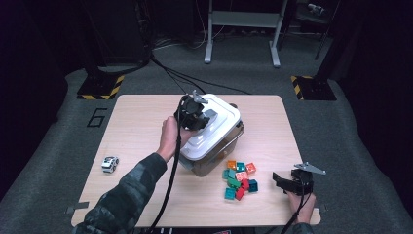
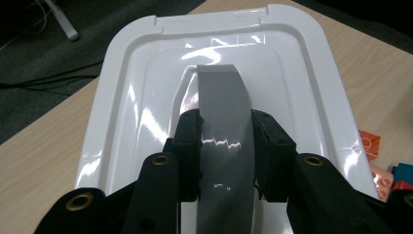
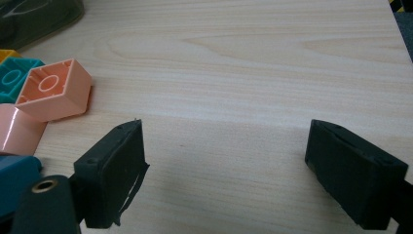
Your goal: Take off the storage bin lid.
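A clear storage box (image 1: 214, 153) with a white lid (image 1: 216, 126) sits tilted at the middle of the wooden table (image 1: 141, 122). My left gripper (image 1: 197, 114) is shut on the lid's grey handle (image 2: 225, 122), whose strip runs between the two black jaws. A pile of several toy bricks (image 1: 238, 179), orange, teal, red and pink, lies just right of the box near the front. My right gripper (image 1: 280, 180) rests low at the table's front right, jaws wide open over bare wood, with a peach brick (image 3: 53, 90) to its left.
A small white toy car (image 1: 110, 164) stands near the table's left front edge. Dark floor with cables, metal stand legs and yellow-black striped bases lies beyond the far edge.
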